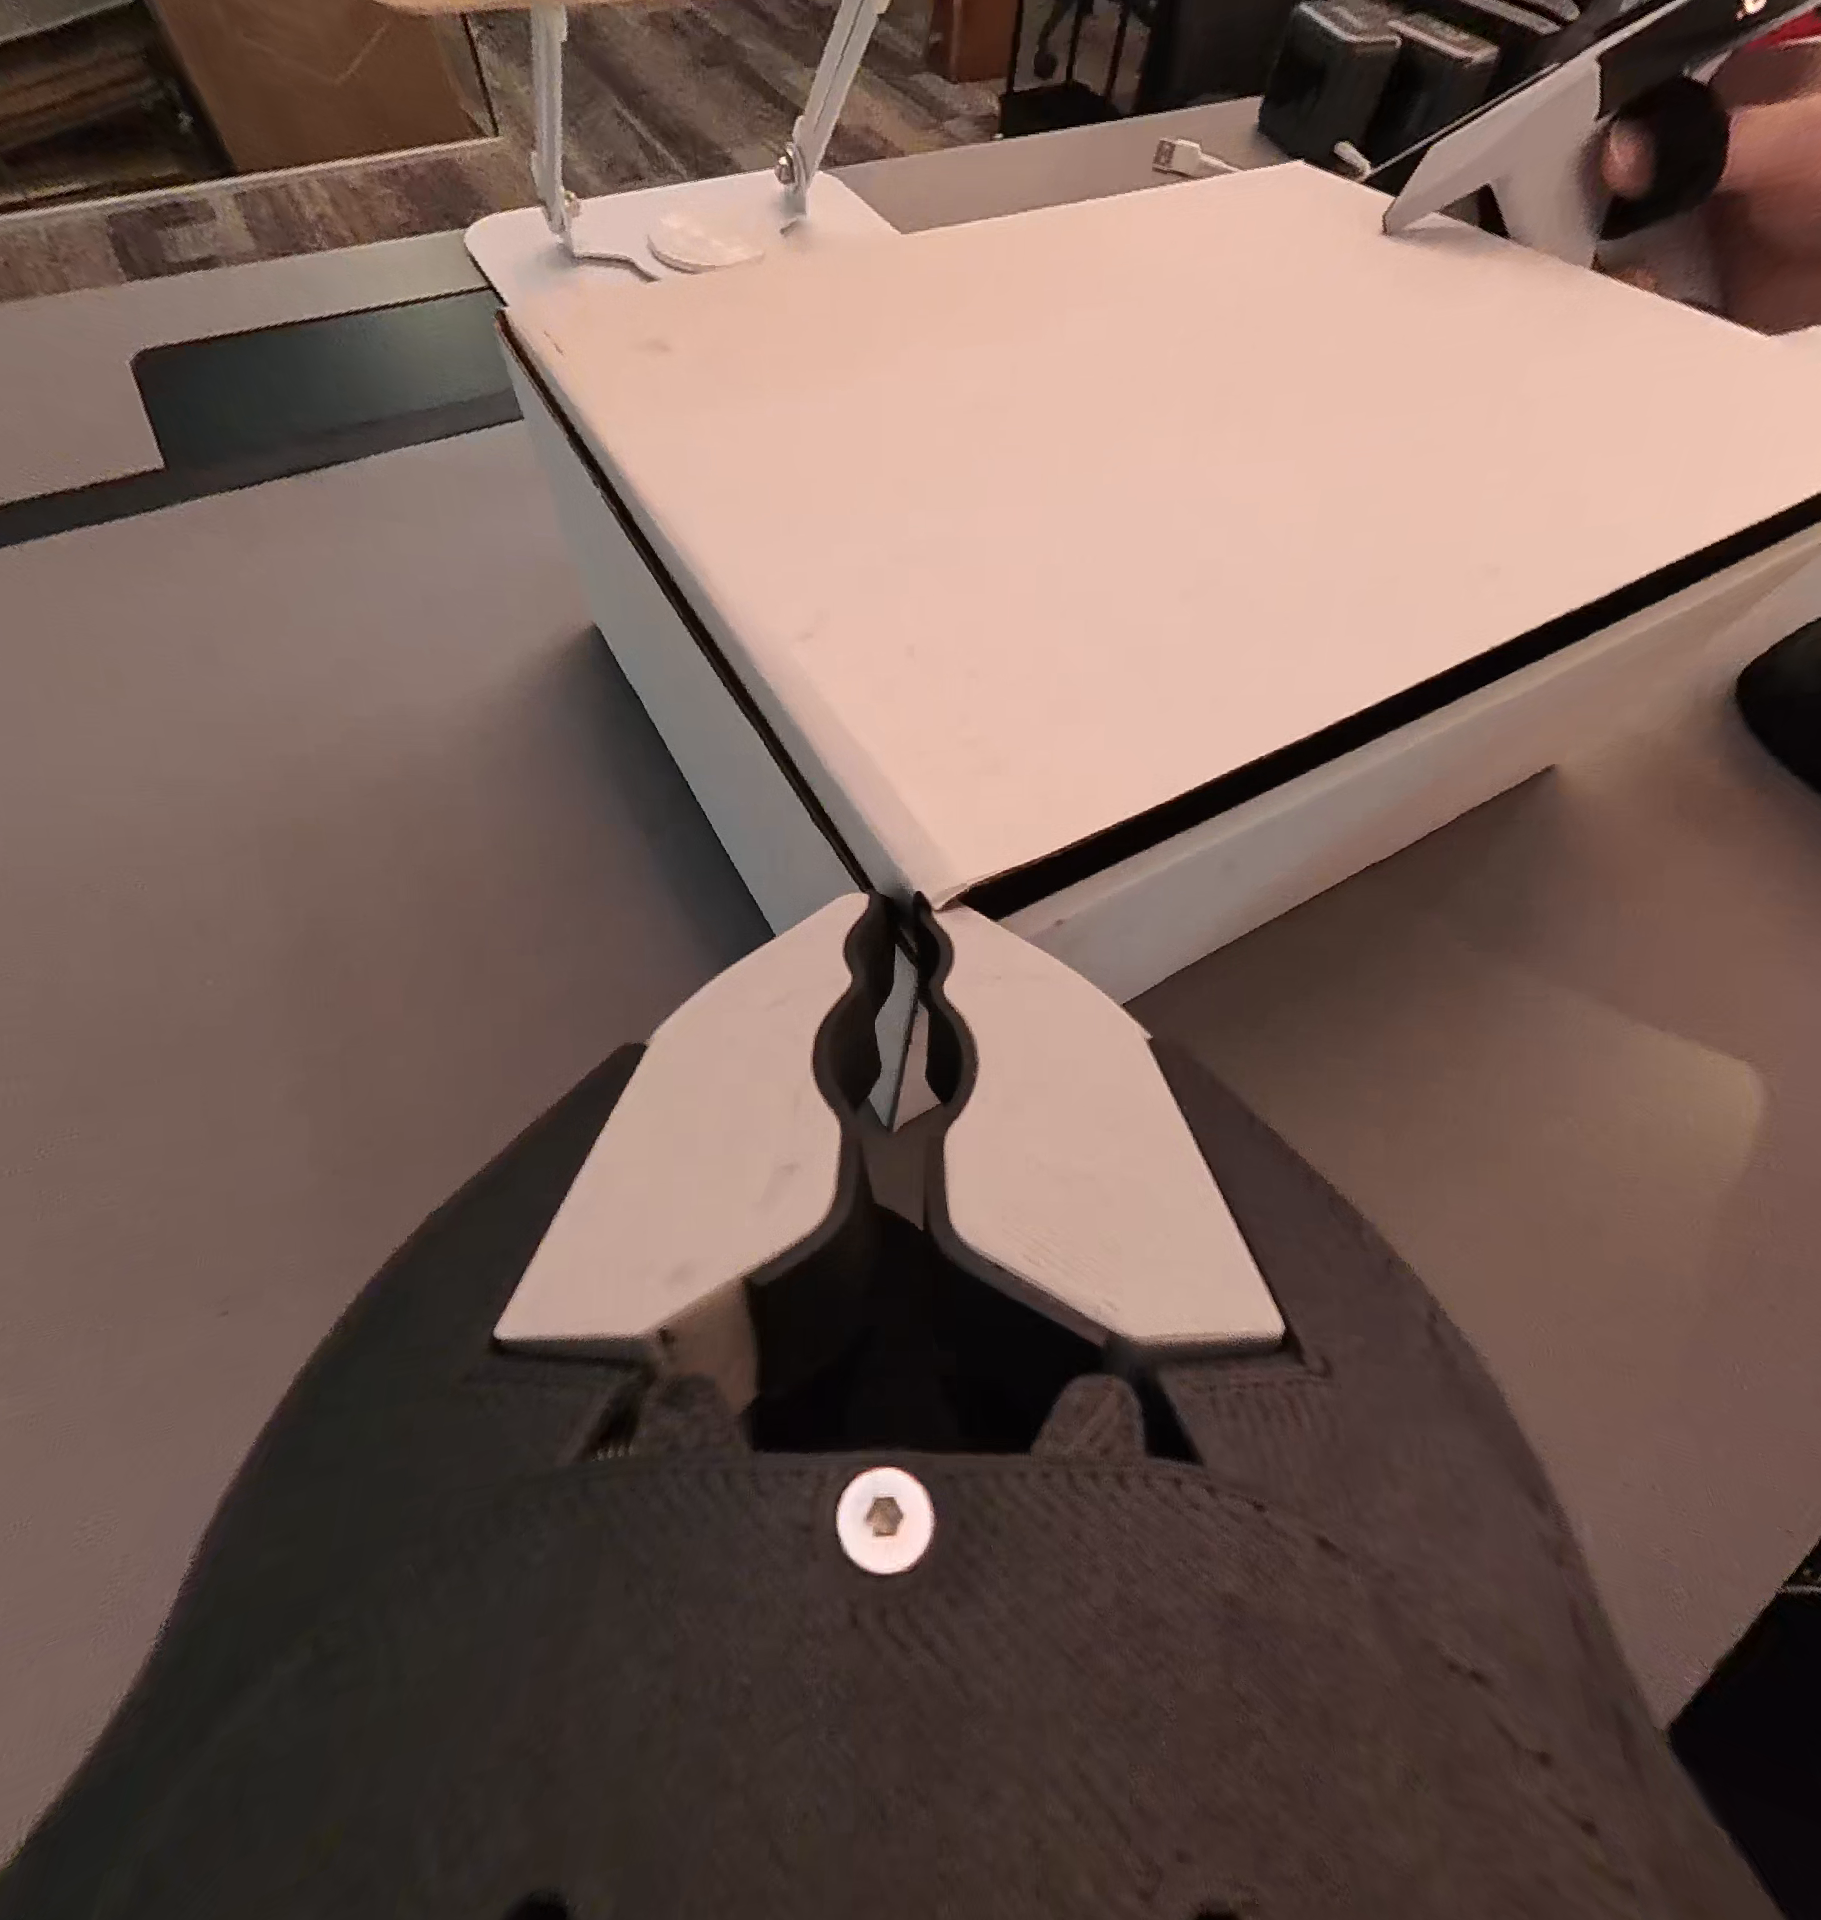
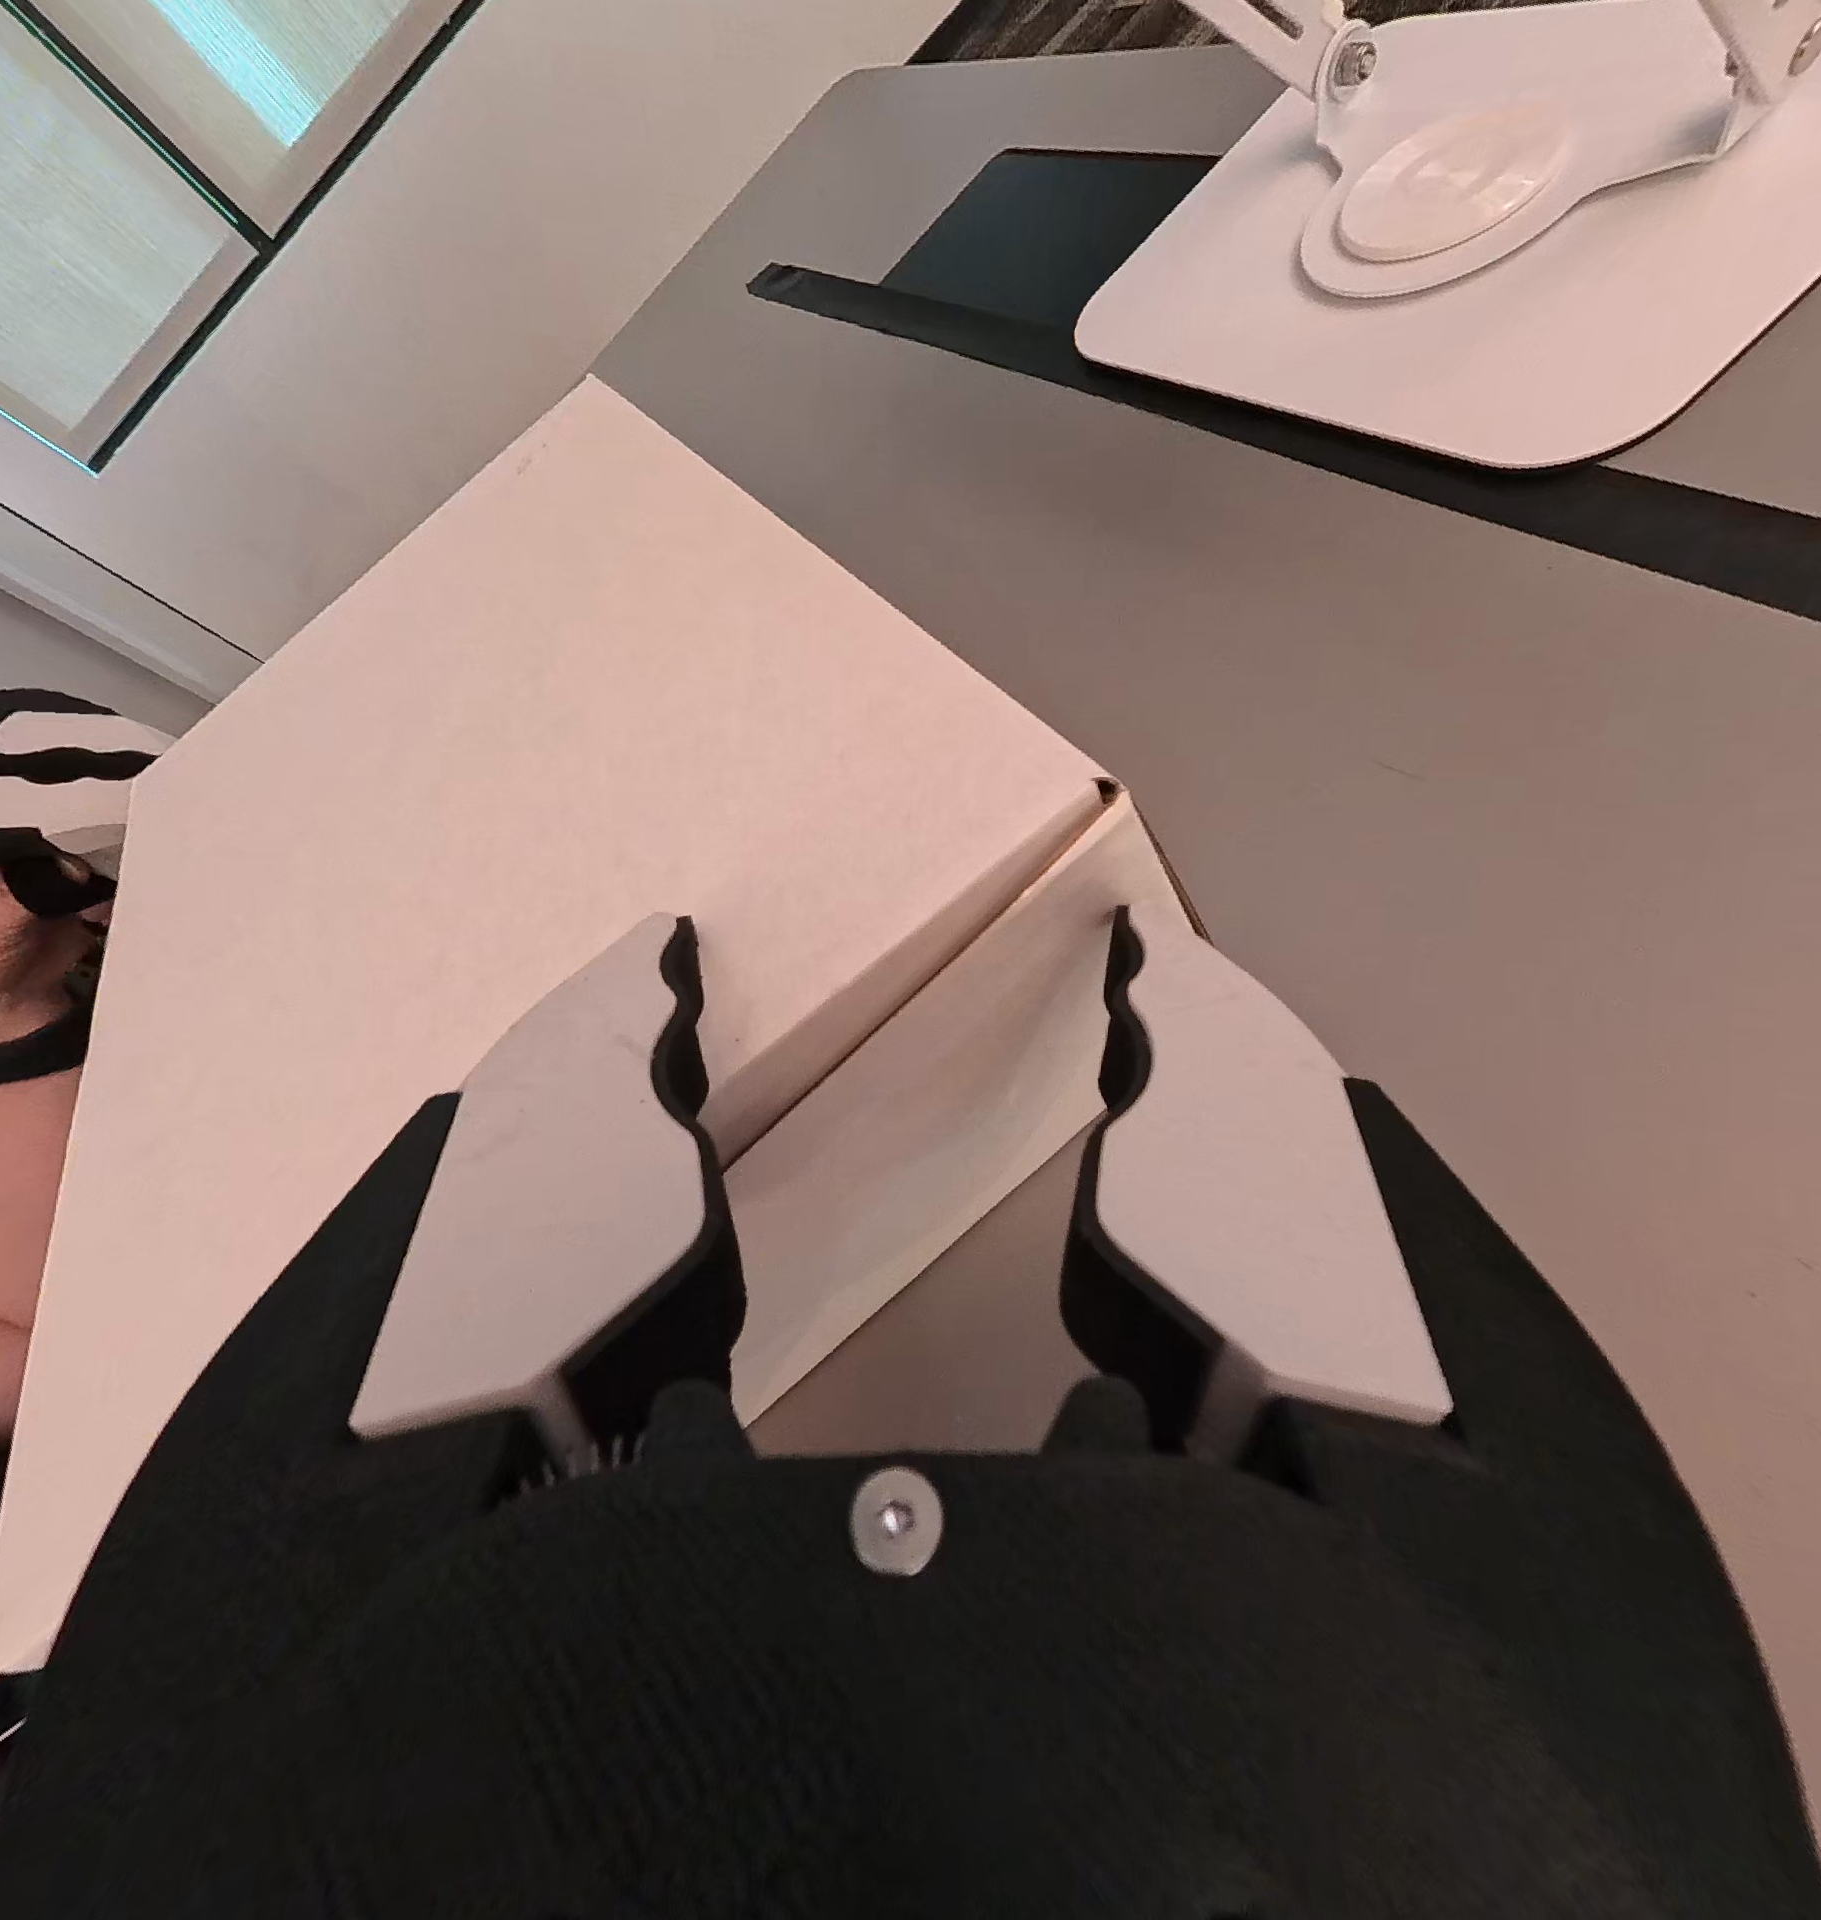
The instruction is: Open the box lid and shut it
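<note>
The white box [image 1: 1145,561] sits on the grey table [image 1: 262,831], filling the area from 11 to 3 o'clock in the left wrist view, with one corner pointing down toward the camera. Its lid [image 1: 1197,499] lies almost flat on top, with a thin dark gap running along the edge toward 3 o'clock and another along the edge toward 10 o'clock. The left gripper [image 1: 898,940] comes up from 6 o'clock and meets that near corner; its two fingers are drawn almost together, with a thin edge of white card from the corner pinched between their wavy black pads [image 1: 864,977].

At 1 o'clock in the same view the right gripper [image 1: 1446,197] shows at the far corner of the box, held by a person's hand [image 1: 1779,208]; from here I cannot tell how wide it stands. In the right wrist view the right gripper [image 2: 906,935] has its fingers set clearly apart with nothing between them, one over the lid [image 2: 532,831] and the other over the side wall of the box [image 2: 937,1122], the fold line running between them.

A white stand base [image 1: 677,234] with thin legs rests on the table at 12 o'clock just behind the box, and it shows again at 1 o'clock in the right wrist view [image 2: 1508,343]. A dark strip [image 1: 334,395] crosses the table at 10 o'clock
</note>
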`<state>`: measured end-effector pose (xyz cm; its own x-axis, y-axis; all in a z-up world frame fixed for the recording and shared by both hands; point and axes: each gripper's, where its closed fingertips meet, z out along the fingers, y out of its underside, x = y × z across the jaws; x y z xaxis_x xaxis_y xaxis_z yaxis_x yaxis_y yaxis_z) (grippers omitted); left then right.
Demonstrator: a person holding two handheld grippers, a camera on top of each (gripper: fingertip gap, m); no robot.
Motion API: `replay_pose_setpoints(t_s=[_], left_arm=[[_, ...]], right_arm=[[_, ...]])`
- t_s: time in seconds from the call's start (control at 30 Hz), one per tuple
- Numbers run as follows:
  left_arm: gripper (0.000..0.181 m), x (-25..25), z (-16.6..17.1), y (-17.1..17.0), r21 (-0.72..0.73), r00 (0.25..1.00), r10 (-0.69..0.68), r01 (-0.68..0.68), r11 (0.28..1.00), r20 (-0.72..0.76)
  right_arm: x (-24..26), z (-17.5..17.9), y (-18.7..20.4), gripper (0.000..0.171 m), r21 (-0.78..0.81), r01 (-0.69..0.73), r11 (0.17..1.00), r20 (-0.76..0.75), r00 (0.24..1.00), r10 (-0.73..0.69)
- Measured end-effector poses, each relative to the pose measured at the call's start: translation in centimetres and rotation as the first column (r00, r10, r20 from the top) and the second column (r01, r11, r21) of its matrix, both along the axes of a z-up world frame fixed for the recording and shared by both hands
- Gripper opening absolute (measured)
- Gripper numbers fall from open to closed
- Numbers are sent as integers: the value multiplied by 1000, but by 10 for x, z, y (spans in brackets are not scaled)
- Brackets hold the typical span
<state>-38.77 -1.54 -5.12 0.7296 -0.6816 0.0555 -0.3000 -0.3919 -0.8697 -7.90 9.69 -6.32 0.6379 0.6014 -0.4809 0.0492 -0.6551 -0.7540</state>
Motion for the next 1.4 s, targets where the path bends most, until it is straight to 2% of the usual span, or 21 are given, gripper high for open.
replay_pose_setpoints(t_s=[0.2, 0.3, 0.43, 0.53, 0.67, 0.8, 0.97, 1.2, 1.33, 1.4], left_arm=[[10, -17, 12, -12, 21, 996, -59, 57, 998, 71], [22, -32, 40, -10, 57, 974, -37, 25, 998, 223], [37, -23, 56, 1, -12, 910, -36, 46, 999, 414], [44, -14, 42, 17, -74, 916, -25, 60, 995, 399], [46, 1, 26, 19, -131, 932, -61, 114, 985, 356], [41, 3, 18, 18, -130, 949, -77, 122, 984, 306], [23, 7, 14, 12, -133, 948, -131, 176, 975, 291], [32, 3, 9, 14, -175, 916, -119, 199, 964, 384], [40, -6, 9, 14, -130, 920, -119, 179, 975, 374], [43, -7, 9, 11, -102, 912, -141, 194, 976, 385]], right_arm=[[-1, -1, 0, 76, -3, -3, 1000, -4, 1000, 3], [-1, -1, 0, 76, -6, -5, 1000, -6, 1000, 5], [-2, -1, 0, 76, -13, -5, 1000, -16, 1000, 5], [-2, -1, 0, 76, -12, -1, 1000, -18, 1000, 1], [-2, -1, 0, 76, -10, 0, 1000, -18, 1000, 0], [-2, -1, 0, 76, -10, -3, 1000, -20, 1000, 2], [-2, -1, -1, 76, -6, -3, 1000, -10, 1000, 3], [-3, 1, -3, 76, 8, -11, 1000, 0, 1000, 11], [-3, 7, -4, 77, 41, -16, 999, -22, 1000, 17], [-1, 22, -4, 77, 85, 4, 996, -81, 997, 3]])
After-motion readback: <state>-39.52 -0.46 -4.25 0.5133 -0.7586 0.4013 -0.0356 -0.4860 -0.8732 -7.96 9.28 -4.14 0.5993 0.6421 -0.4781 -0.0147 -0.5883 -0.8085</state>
